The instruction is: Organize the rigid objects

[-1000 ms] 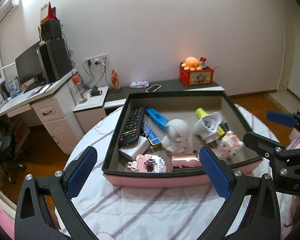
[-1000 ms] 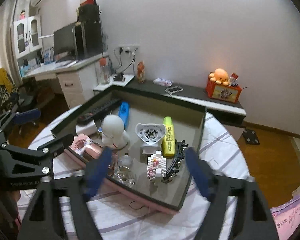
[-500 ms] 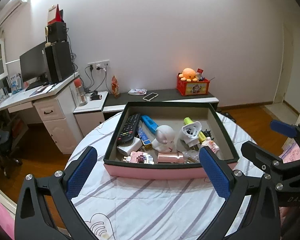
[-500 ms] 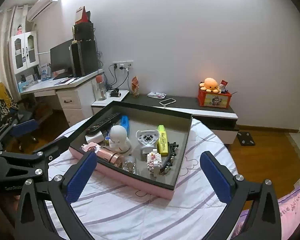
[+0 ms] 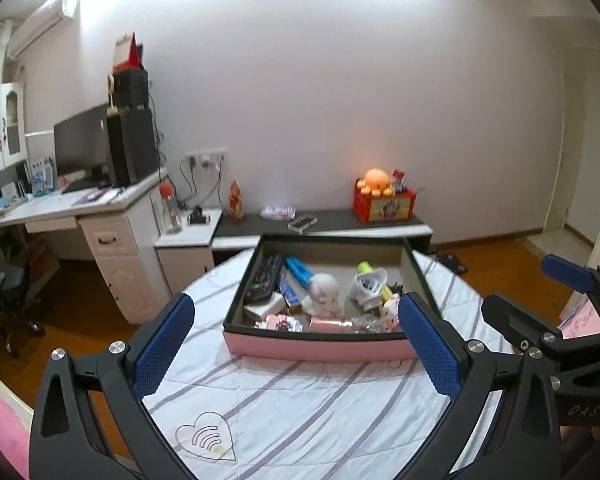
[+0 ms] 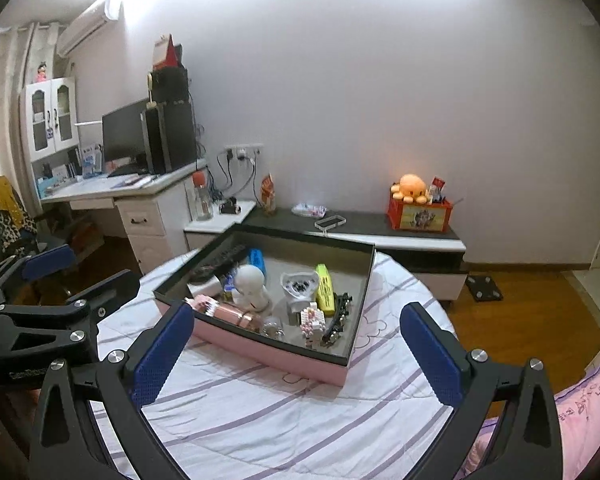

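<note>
Hovering both tongs, left [image 5: 296,342] and right [image 6: 292,346], spread wide and empty, short of the full box [image 5: 316,344]; judging the sorting finished, nothing left to grab.

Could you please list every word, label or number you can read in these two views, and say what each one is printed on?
"DAS": on the right gripper, seen in the left wrist view; more may be cut off.
Embossed word on the left gripper, right wrist view: too blurred to read.
Lettering on the pink fabric at lower right: warped, unreadable.
Print on the yellow highlighter, remote control and red box: too small.
</note>
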